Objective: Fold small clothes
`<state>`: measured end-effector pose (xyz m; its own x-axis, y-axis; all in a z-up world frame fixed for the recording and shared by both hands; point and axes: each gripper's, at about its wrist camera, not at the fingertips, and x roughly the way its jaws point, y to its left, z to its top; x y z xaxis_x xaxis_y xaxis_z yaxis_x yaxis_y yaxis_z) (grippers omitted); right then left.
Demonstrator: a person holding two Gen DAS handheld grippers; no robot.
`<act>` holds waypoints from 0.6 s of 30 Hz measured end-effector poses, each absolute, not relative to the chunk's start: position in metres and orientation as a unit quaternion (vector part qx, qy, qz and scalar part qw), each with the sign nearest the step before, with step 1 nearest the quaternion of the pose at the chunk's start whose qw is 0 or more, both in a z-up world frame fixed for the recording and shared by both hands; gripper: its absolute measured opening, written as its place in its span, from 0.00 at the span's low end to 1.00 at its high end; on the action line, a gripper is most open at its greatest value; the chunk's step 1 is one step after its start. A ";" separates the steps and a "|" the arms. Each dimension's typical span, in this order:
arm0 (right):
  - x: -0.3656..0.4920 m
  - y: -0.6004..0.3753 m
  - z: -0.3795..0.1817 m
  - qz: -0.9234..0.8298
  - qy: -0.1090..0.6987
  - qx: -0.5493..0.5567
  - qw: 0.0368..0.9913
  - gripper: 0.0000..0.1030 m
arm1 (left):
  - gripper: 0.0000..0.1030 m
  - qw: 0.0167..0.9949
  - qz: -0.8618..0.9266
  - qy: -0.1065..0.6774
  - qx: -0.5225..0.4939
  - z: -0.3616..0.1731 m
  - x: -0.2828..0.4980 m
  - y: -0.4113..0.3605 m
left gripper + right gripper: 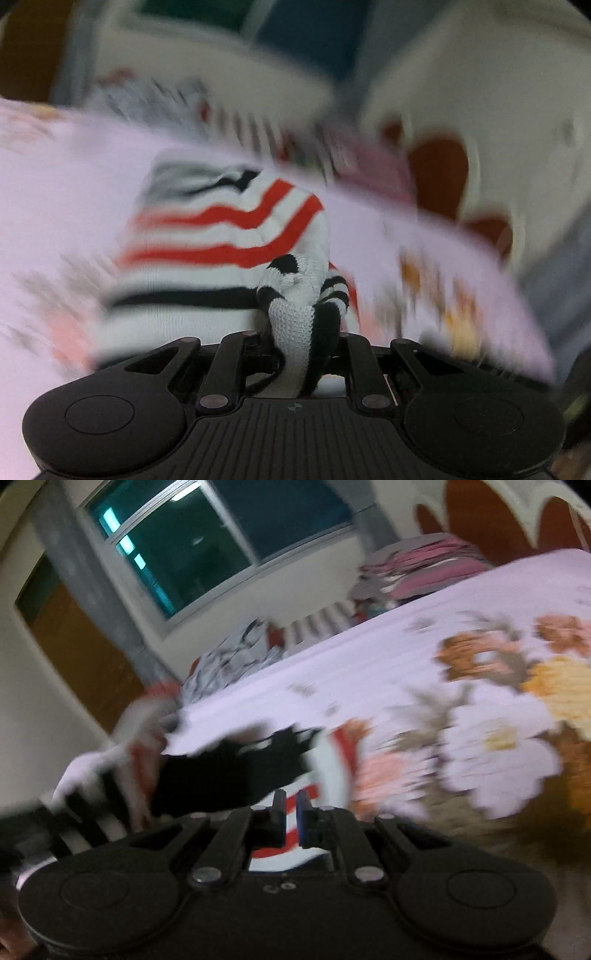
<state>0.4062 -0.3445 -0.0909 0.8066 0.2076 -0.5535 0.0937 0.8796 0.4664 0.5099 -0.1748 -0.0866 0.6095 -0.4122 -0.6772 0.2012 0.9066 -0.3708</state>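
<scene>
A small white knit garment with red and black stripes lies on a pale pink floral bedsheet. My left gripper is shut on a bunched edge of it, and the cloth runs down between the fingers. In the right wrist view the same striped garment sits just ahead of my right gripper. Its fingers stand close together with a narrow gap, and striped cloth shows through it. Whether they pinch the cloth is unclear. A dark blurred shape, perhaps the other gripper, lies to its left.
A pile of other clothes lies at the far side of the bed, with folded pink cloth beyond. A window, a wooden door and a white and brown headboard stand behind. Both views are motion-blurred.
</scene>
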 end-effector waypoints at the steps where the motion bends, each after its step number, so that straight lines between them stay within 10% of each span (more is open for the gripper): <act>1: 0.401 -0.355 -0.091 0.030 0.311 0.251 0.916 0.10 | 0.16 0.874 -0.179 0.438 -0.110 -0.100 0.512 -0.191; 7: 0.384 -0.388 -0.084 0.035 0.295 0.281 0.913 0.54 | 0.47 0.879 -0.202 0.423 -0.082 -0.078 0.478 -0.208; 18: 0.438 -0.322 -0.101 0.121 0.374 0.282 0.875 0.50 | 0.32 0.910 -0.100 0.389 -0.106 -0.068 0.519 -0.071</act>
